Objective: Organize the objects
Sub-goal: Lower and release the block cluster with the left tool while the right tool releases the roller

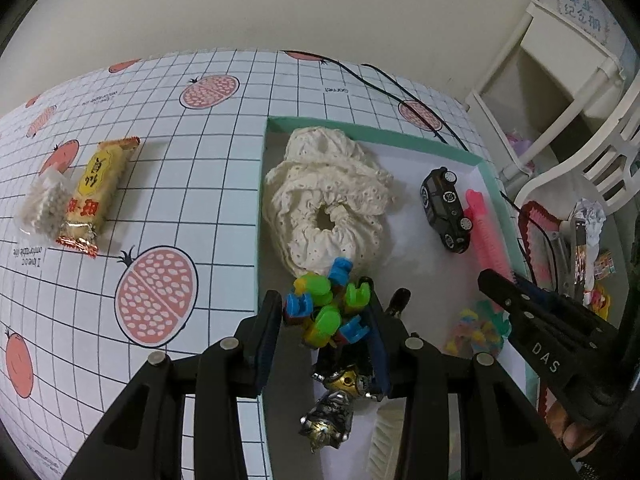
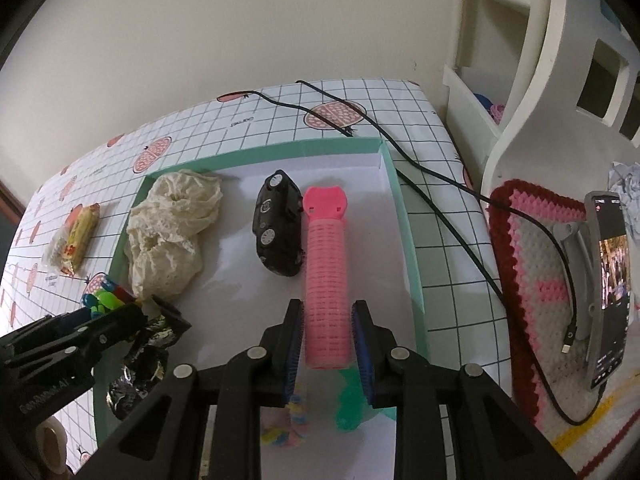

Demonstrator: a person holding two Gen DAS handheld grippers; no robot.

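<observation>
A teal-rimmed tray (image 1: 264, 200) (image 2: 404, 216) lies on the checked tablecloth. My left gripper (image 1: 325, 309) (image 2: 140, 312) is shut on a cluster of blue and green toy blocks (image 1: 320, 300) (image 2: 102, 300), held just over the tray's left side. My right gripper (image 2: 327, 330) (image 1: 502, 280) is shut on the near end of a pink hair roller (image 2: 325, 256) (image 1: 482, 232) that stretches along the tray's right side. A black toy car (image 2: 280, 228) (image 1: 444, 208) lies beside the roller. A cream lace scrunchie (image 1: 324, 196) (image 2: 172, 224) fills the tray's far left.
A gold and silver robot toy (image 1: 332, 412) (image 2: 140, 364) and pastel pieces (image 1: 476, 332) lie in the tray's near part. A yellow snack bar (image 1: 100, 192) and a clear bag (image 1: 44, 204) sit left of the tray. A phone (image 2: 608, 288), a crochet mat (image 2: 532, 280) and a black cable (image 2: 440, 176) are on the right.
</observation>
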